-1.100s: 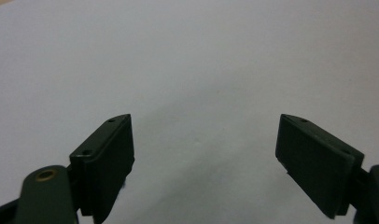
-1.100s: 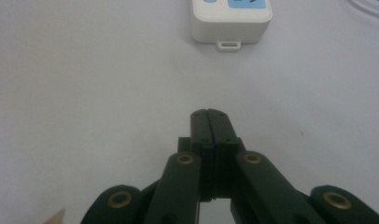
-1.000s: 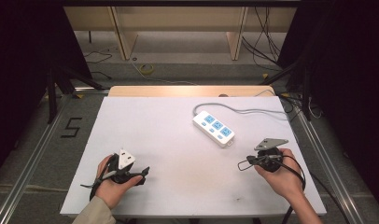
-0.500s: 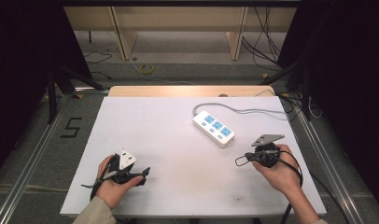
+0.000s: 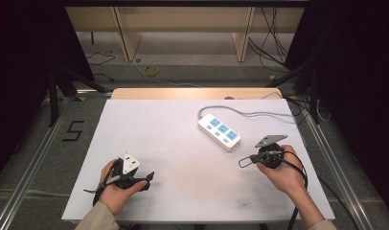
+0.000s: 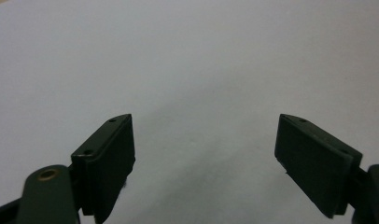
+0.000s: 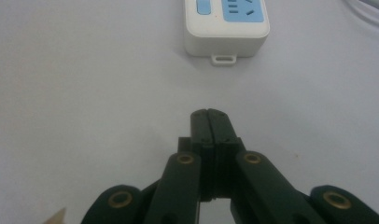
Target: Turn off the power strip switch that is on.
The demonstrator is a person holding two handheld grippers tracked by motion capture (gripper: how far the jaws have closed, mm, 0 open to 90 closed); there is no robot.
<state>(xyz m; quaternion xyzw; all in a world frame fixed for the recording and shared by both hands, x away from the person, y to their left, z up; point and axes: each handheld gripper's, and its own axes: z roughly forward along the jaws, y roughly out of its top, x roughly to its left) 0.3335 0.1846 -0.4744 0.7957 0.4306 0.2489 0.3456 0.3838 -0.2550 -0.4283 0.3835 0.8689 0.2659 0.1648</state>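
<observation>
A white power strip (image 5: 220, 132) with blue sockets lies flat on the right half of the white table (image 5: 183, 191). Its grey cord (image 5: 259, 114) runs off to the back right. My right gripper (image 5: 244, 162) is shut with nothing in it and hovers just in front of the strip's near end (image 7: 227, 28). In the right gripper view its jaws (image 7: 209, 114) are pressed together and point at that end. My left gripper (image 5: 148, 179) rests at the front left, far from the strip. It stands open (image 6: 204, 154) over bare table.
A wooden board (image 5: 192, 92) lines the table's far edge. Metal rails (image 5: 34, 158) run along both sides, and loose cables (image 5: 149, 71) lie on the floor behind. A grey plate (image 5: 268, 139) tops the right gripper.
My right gripper has edged slightly toward the power strip, still shut. The left gripper has stayed where it was.
</observation>
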